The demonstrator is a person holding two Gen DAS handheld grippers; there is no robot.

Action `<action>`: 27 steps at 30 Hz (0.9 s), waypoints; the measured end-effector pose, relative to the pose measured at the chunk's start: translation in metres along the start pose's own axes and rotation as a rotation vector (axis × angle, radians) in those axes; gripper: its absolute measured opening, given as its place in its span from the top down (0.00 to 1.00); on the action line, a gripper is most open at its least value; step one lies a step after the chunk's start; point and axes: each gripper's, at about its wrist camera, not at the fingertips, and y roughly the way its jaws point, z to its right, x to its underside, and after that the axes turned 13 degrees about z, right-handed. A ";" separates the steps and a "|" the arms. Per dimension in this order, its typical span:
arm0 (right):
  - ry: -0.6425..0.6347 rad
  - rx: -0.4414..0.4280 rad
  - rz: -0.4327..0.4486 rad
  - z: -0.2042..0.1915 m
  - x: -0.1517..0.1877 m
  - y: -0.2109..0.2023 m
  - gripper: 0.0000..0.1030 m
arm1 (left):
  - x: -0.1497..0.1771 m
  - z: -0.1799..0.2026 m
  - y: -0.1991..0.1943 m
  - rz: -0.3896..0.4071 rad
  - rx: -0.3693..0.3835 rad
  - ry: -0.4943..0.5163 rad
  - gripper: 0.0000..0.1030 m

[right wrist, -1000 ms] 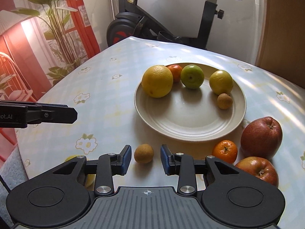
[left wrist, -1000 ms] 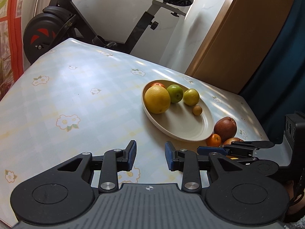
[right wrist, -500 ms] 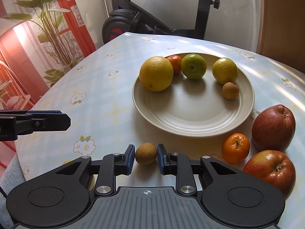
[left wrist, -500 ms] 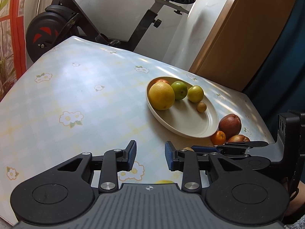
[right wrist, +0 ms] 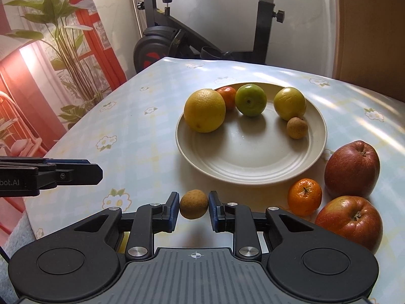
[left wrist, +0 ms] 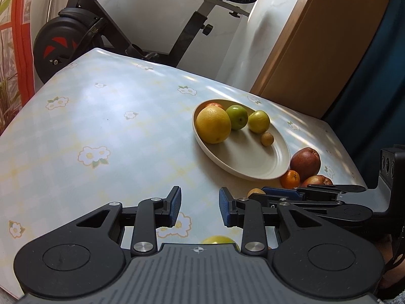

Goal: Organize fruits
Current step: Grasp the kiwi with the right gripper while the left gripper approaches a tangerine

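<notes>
Left wrist view: my left gripper (left wrist: 200, 209) hangs released, nothing between its pads, on the near side of the plate (left wrist: 255, 174). A yellow fruit (left wrist: 219, 240) lies under it, half hidden; dropping blind could knock it off the table.

Right wrist view: my right gripper (right wrist: 194, 209) is clenched on the brown fruit (right wrist: 194, 204), just near of the plate (right wrist: 202, 162). The fruit is small and round; I judge it could squirt out when carried over the rim.

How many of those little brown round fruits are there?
2. One little brown fruit lies on the plate, beside a yellow-green fruit. The other is clamped in the right tool, just short of the plate. More may be hidden.
</notes>
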 end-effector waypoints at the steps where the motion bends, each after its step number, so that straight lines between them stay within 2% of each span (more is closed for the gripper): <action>1: 0.000 0.003 0.011 0.000 0.000 -0.004 0.78 | 0.000 0.001 0.000 0.000 0.001 0.002 0.67; 9: 0.005 0.043 0.107 -0.002 0.003 -0.042 0.78 | 0.002 0.009 -0.005 0.006 0.009 0.035 0.67; 18: 0.032 0.021 0.159 0.000 0.011 -0.069 0.78 | 0.005 0.018 -0.010 0.009 0.021 0.082 0.67; 27: 0.047 0.055 0.205 0.008 0.006 -0.086 0.78 | 0.009 0.036 -0.015 -0.013 0.099 0.161 0.67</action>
